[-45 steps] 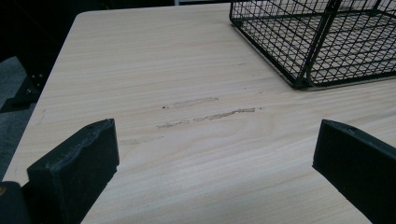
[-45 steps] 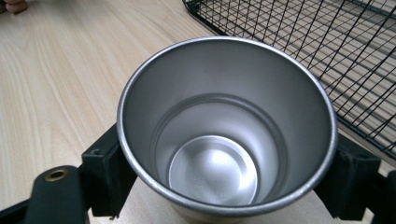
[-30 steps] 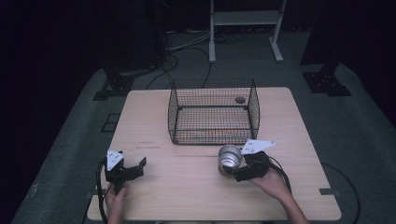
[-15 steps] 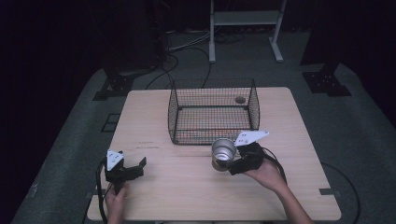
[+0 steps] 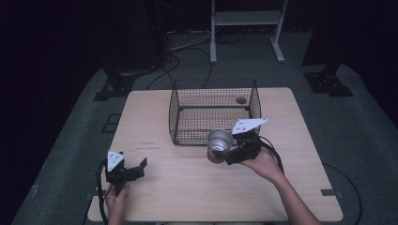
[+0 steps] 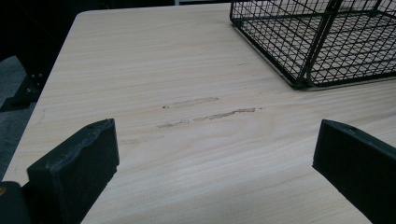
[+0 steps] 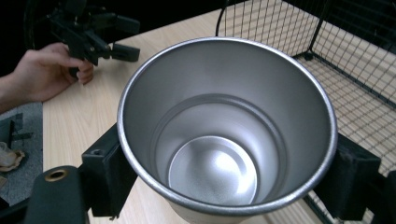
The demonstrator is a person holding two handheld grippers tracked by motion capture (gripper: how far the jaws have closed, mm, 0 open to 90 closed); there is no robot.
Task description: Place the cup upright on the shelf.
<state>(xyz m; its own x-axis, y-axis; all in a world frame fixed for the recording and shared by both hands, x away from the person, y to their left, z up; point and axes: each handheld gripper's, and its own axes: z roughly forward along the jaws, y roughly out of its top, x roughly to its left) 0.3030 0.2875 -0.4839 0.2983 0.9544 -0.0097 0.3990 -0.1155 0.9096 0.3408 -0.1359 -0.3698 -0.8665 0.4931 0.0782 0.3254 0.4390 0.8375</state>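
Note:
A shiny metal cup (image 5: 218, 144) hangs above the table just in front of the black wire basket (image 5: 213, 112), tilted with its mouth toward the camera. My right gripper (image 5: 231, 151) is shut on the metal cup (image 7: 224, 140), one jaw on each side of its wall, and the inside is empty. My left gripper (image 5: 135, 168) rests open near the table's front left corner with nothing between its jaws, and my left gripper (image 6: 215, 154) faces bare wood. The left gripper (image 7: 93, 28) and its hand also appear far off.
The wire basket (image 6: 322, 42) stands at the back middle of the wooden table (image 5: 155, 117), open at the top, with a small round object (image 5: 241, 100) near its far right corner. Cables and a white stand lie on the dark floor behind.
My right gripper has lifted the metal cup off the table and carried it forward and left toward the basket's front. The left gripper has stayed put.

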